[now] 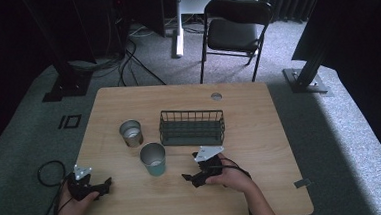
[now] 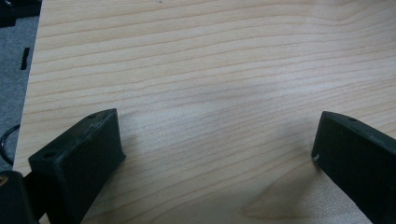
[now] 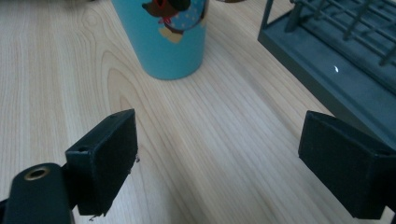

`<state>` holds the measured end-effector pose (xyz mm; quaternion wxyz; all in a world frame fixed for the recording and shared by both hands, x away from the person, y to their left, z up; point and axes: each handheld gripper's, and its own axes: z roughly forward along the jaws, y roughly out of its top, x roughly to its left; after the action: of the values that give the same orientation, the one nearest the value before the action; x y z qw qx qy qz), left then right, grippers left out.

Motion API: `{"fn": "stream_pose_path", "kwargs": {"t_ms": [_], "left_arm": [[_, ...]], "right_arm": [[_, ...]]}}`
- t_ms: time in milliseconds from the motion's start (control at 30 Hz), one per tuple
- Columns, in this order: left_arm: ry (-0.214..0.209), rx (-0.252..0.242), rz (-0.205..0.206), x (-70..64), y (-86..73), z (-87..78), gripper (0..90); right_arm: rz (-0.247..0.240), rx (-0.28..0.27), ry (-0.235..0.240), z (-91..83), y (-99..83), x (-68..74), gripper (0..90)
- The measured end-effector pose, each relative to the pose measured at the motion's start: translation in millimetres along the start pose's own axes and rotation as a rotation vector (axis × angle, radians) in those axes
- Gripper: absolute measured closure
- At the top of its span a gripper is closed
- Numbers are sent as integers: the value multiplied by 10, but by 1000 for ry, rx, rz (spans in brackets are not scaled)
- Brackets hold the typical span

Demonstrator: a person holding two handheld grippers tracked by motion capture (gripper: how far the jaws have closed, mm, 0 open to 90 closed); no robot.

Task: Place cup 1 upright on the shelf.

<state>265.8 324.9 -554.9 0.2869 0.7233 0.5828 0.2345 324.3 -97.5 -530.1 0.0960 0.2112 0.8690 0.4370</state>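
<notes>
A teal cup (image 1: 153, 159) with a cartoon print (image 3: 170, 32) stands near the middle of the wooden table (image 1: 128, 99). A second, silvery metal cup (image 1: 130, 133) stands behind it to the left. A dark wire basket (image 1: 191, 127) sits behind and to the right (image 3: 336, 60). My right gripper (image 1: 193, 178) (image 3: 219, 158) rests low on the table just right of the teal cup, open, nothing between its jaws. My left gripper (image 1: 103, 187) (image 2: 219, 149) lies at the table's front left, open over bare wood.
A black folding chair (image 1: 234, 29) stands beyond the far table edge. Dark stand bases (image 1: 307, 80) sit on the grey carpet at both sides. A cable (image 1: 50, 173) loops on the floor by the table's left edge. A round grommet hole (image 1: 216, 96) marks the tabletop's back.
</notes>
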Motion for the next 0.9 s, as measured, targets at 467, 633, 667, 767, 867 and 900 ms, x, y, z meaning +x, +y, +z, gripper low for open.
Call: {"fn": "stream_pose_path", "kwargs": {"t_ms": [467, 633, 667, 767, 867, 900], "left_arm": [[0, 0, 0, 0, 0, 0, 23], [0, -1, -1, 0, 0, 0, 23], [0, 0, 0, 0, 0, 0, 23], [0, 0, 0, 0, 0, 0, 23], [0, 0, 0, 0, 0, 0, 23], [0, -1, 0, 0, 0, 1, 23]], "right_arm": [[-29, -43, 26, 181, 195, 109, 116], [-45, -62, 41, 245, 267, 165, 115], [-51, -69, 43, 258, 283, 174, 115], [-53, -88, 44, 302, 333, 199, 116], [-49, -105, 41, 352, 379, 211, 115], [-45, -114, 41, 370, 396, 213, 115]]}}
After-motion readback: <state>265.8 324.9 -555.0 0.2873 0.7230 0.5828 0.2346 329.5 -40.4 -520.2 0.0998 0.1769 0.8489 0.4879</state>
